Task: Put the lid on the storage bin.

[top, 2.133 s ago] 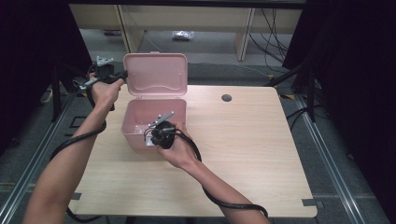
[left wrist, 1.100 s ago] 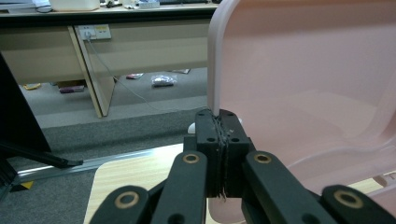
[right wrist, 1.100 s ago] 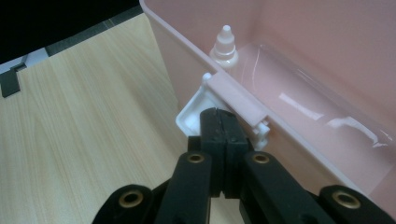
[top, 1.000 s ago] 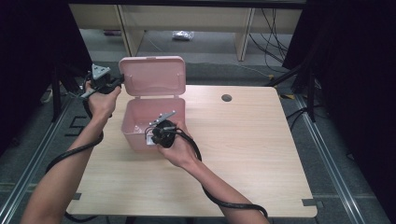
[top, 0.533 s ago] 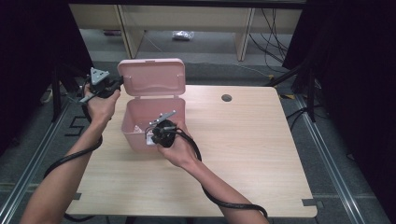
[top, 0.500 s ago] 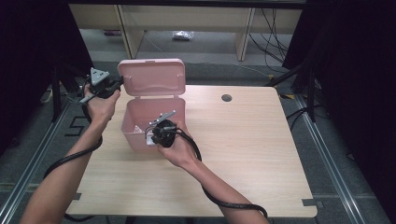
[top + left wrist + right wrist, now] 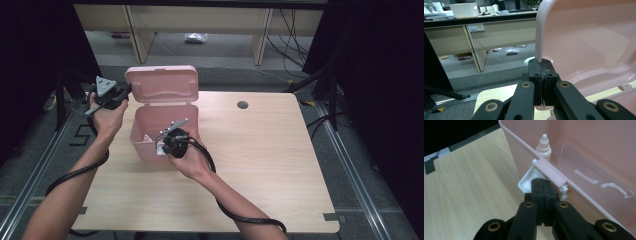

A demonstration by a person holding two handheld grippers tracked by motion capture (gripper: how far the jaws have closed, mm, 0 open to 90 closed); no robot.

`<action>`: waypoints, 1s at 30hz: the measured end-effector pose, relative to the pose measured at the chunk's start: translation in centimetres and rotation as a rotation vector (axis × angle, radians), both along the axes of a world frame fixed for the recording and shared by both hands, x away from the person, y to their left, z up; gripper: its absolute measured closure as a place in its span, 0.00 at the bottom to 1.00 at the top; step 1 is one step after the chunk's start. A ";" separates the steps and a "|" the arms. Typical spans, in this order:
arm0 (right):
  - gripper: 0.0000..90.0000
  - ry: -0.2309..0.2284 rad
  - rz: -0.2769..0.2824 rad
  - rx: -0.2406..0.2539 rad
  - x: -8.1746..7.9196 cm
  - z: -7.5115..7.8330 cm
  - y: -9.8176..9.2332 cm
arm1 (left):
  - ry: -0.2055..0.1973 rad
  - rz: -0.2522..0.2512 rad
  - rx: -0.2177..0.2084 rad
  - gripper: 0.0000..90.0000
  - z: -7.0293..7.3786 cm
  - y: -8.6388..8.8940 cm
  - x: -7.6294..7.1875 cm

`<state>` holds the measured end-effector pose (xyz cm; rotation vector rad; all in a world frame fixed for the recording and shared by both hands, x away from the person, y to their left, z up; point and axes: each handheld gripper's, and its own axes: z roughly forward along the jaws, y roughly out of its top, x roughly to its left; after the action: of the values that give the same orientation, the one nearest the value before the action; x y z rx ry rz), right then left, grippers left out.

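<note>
A pink box point(image 7: 162, 132) sits on the counter point(image 7: 280, 150). The left claw point(image 7: 121, 96), shut on the lid point(image 7: 161, 84) edge, has swung it more upright. The right claw point(image 7: 167, 145) stays shut on the white front latch point(image 7: 527, 180), so the box seems fully opened.

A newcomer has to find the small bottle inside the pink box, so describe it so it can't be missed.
Start at the wooden table and find the pink box near its left side, its lid standing open. Look inside along the front wall, just behind the white latch. The dropper bottle stands upright there: small, pale, with a narrow pointed nozzle, beside a clear insert.
</note>
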<state>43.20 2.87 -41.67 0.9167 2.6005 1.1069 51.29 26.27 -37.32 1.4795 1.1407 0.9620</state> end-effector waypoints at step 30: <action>1.00 -0.009 0.003 0.013 0.1 -0.1 -0.1 | -0.027 0.007 0.054 0.98 -1.0 -0.2 -2.6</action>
<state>43.28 2.75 -41.73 0.9088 2.5910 1.1276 48.69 26.03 -38.35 1.5021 1.1087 1.0215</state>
